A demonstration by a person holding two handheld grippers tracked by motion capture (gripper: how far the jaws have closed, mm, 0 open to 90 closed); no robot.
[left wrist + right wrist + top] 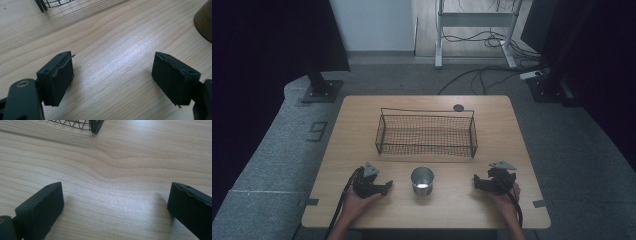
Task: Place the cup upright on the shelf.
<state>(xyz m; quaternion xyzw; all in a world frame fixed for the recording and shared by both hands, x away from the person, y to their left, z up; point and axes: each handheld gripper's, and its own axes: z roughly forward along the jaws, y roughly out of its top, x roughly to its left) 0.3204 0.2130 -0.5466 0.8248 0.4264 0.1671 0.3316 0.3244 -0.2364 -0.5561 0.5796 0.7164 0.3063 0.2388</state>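
Observation:
A shiny metal cup stands upright near the table's front edge, midway between my two grippers. Behind it sits a dark wire basket, and nothing shows inside it. My left gripper rests on the wood left of the cup, pointing right toward it. In the left gripper view, that gripper is open over bare wood, with the cup's side at the far right. My right gripper lies right of the cup, pointing left. The right gripper is open, nothing between the jaws.
The wooden table holds a small dark round disc behind the basket. A basket corner shows at the top of the left gripper view, and another corner in the right gripper view. Cables and stand bases lie on the floor beyond.

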